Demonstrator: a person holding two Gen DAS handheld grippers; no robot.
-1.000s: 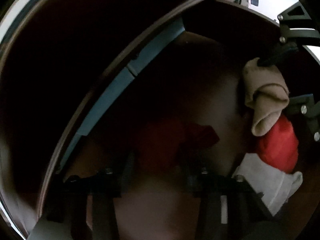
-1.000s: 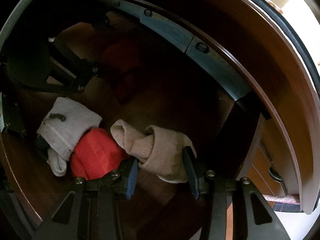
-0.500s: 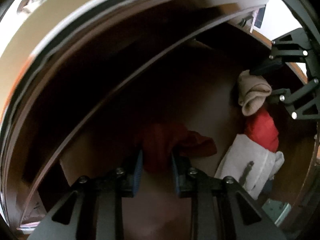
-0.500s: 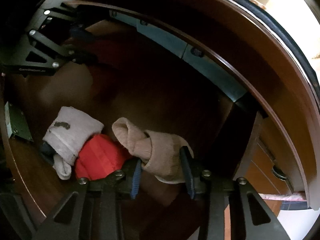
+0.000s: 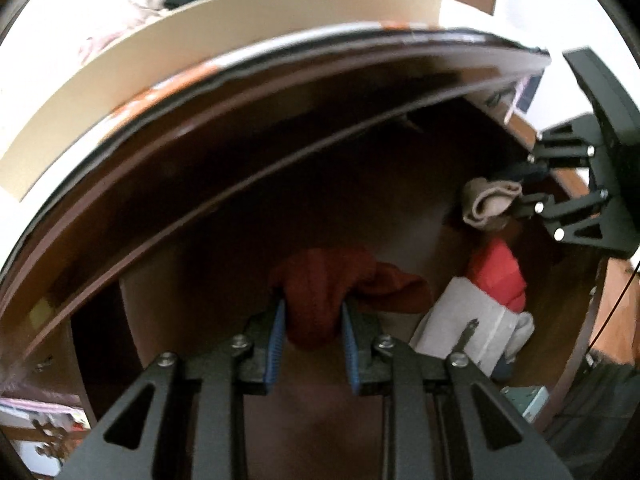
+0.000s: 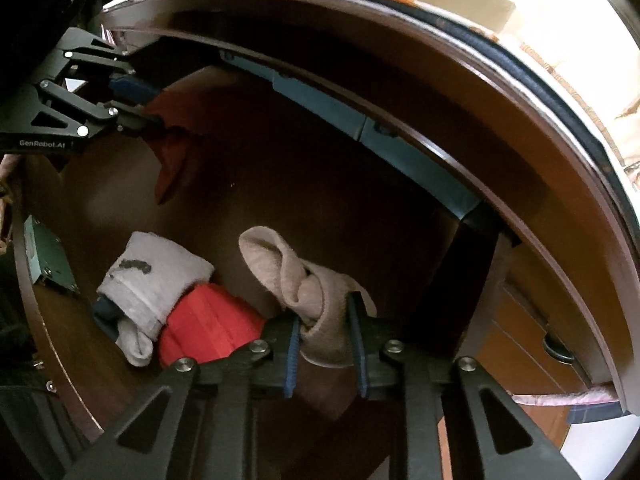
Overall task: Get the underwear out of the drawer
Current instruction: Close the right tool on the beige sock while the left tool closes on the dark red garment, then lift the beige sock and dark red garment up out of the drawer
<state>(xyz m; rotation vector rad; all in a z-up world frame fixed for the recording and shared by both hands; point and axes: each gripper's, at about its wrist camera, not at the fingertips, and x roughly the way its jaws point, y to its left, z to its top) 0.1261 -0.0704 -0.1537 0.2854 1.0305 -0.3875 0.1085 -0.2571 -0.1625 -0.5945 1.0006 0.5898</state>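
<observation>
Several folded pieces of underwear lie in a dark wooden drawer (image 6: 120, 192). My left gripper (image 5: 313, 312) is shut on a dark red piece (image 5: 332, 276), which hangs above the drawer floor. The jaws of my right gripper (image 6: 324, 316) are closing, and their pads press on a beige rolled piece (image 6: 292, 276). A bright red piece (image 6: 208, 324) and a grey-white piece (image 6: 152, 280) stay on the floor beside it. The right wrist view shows the left gripper (image 6: 136, 106) with the dark red piece (image 6: 176, 148) at the upper left. In the left wrist view the right gripper (image 5: 524, 190) holds the beige piece (image 5: 488, 202) at the right.
The cabinet top's edge (image 5: 360, 52) overhangs the back of the drawer. A blue-grey rail (image 6: 400, 148) runs along the drawer's far wall. On the cabinet stands a beige box (image 5: 240, 28) with clothes in it. A lower drawer front with a knob (image 6: 556, 350) shows at the right.
The left gripper has closed on the dark red piece and lifted it back out from under the cabinet top. The right gripper has tightened on the beige piece and risen a little.
</observation>
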